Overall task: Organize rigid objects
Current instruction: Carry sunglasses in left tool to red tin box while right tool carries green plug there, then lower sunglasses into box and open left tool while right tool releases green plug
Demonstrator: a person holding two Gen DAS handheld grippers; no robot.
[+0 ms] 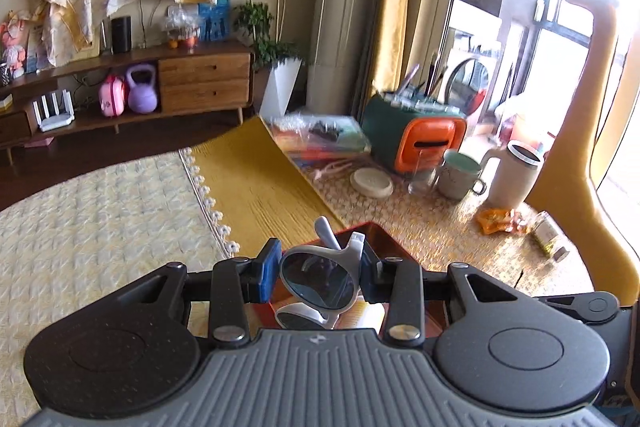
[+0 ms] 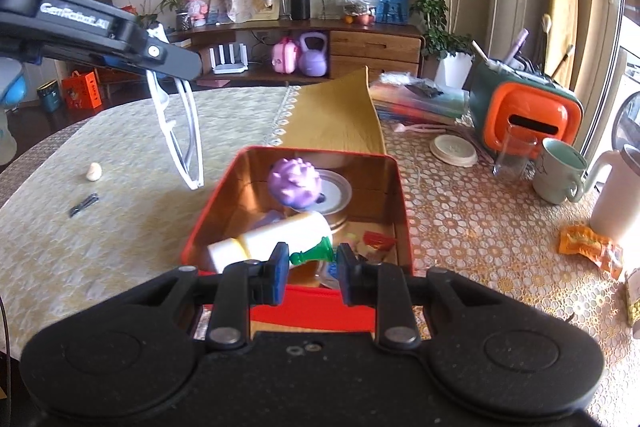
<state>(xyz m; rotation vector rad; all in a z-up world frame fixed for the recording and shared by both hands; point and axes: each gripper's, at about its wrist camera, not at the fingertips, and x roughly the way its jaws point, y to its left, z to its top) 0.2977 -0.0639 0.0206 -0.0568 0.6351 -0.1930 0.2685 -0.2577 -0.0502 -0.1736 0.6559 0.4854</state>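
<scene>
Meanwhile, the left gripper (image 1: 320, 273) is clamping its fingers on white sunglasses (image 1: 316, 281) — the right gripper (image 2: 311, 267) is pinching a green chess pawn (image 2: 314, 254) over the red tin (image 2: 402, 211).

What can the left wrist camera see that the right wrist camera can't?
Only the left wrist view shows the dark lenses of the white sunglasses pinched in the left gripper. Only the right wrist view shows inside the red tin: a purple spiky ball, a white bottle, and a green chess piece in the right gripper. Both show the orange-fronted box and mug.
</scene>
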